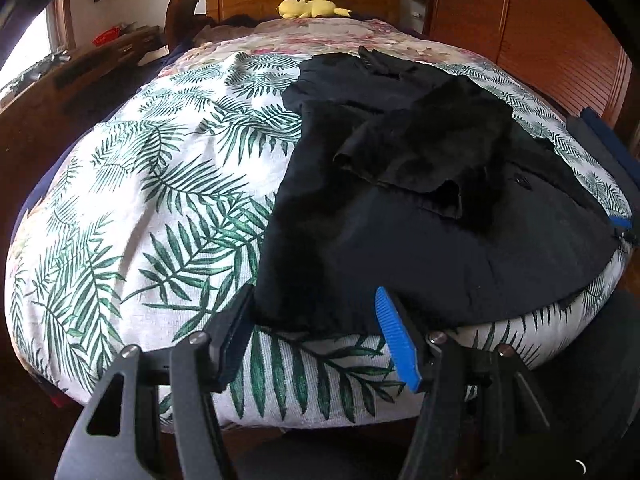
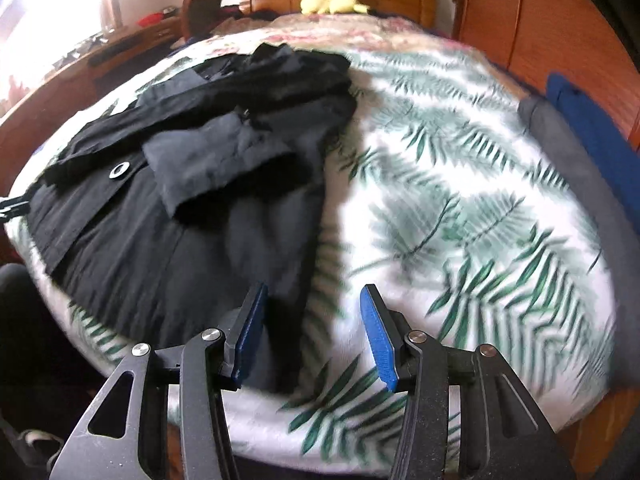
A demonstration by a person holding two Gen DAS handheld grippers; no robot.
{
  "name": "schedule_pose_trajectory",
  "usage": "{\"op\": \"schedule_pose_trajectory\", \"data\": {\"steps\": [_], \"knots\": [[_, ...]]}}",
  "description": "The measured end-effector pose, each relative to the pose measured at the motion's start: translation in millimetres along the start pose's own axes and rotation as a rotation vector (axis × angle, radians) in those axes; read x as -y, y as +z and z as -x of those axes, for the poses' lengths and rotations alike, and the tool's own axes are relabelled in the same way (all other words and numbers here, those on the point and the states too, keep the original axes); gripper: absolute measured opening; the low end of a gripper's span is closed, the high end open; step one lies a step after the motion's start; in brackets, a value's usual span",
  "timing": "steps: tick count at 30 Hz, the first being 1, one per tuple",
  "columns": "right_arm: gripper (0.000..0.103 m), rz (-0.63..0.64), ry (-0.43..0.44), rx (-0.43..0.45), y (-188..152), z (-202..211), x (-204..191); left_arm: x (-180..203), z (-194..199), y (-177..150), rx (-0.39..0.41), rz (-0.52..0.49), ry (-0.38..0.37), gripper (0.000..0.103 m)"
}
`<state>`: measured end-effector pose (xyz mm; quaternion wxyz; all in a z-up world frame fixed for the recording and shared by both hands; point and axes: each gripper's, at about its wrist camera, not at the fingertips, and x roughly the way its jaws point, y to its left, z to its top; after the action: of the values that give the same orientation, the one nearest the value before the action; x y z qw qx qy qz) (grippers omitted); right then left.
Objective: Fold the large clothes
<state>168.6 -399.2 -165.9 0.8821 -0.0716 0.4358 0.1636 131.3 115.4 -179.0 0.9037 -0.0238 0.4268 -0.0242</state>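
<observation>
On the leaf-print bedspread (image 1: 160, 200), the black coat (image 1: 400, 220) lies lengthwise toward the headboard, hem nearest me. My left gripper (image 1: 316, 340) hangs spread and empty over its left hem corner; my right gripper (image 2: 312, 332), also parted, over the right.

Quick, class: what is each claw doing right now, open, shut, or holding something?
Left claw: open, holding nothing, at the black coat's hem.
Right claw: open, holding nothing.
</observation>
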Motion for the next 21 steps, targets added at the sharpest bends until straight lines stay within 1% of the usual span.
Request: {"op": "schedule_pose_trajectory", "data": {"steps": [3,4,5,7,8,9,10,13,18,20,21], "knots": [[0.049,0.028,0.029,-0.013,-6,0,-11,-5,1,-1,0.006,0.014,-0.021,0.06],[0.049,0.042,0.034,-0.016,-6,0,-15,-4,1,-2,0.008,0.013,-0.024,0.056],[0.039,0.054,0.048,-0.015,-7,1,-20,-4,1,-3,0.013,0.013,-0.029,0.052],[0.03,0.076,0.062,0.011,-6,7,-28,-7,4,-5,0.023,0.021,-0.035,0.046],[0.029,0.084,0.065,0.022,-5,9,-31,-8,5,-6,0.028,0.025,-0.038,0.043],[0.029,0.091,0.068,0.028,-4,10,-35,-10,7,-7,0.032,0.029,-0.046,0.038],[0.029,0.095,0.066,0.029,-2,10,-36,-10,7,-8,0.033,0.03,-0.05,0.036],[0.029,0.102,0.061,0.016,1,6,-37,-11,8,-11,0.032,0.032,-0.047,0.036],[0.029,0.074,0.064,-0.014,1,-2,-32,-11,8,-11,0.031,0.036,-0.044,0.036],[0.019,0.07,0.077,-0.011,0,-3,-31,-10,7,-11,0.031,0.031,-0.041,0.036],[0.017,0.071,0.082,-0.007,0,-2,-31,-9,7,-11,0.031,0.028,-0.04,0.036]]}}
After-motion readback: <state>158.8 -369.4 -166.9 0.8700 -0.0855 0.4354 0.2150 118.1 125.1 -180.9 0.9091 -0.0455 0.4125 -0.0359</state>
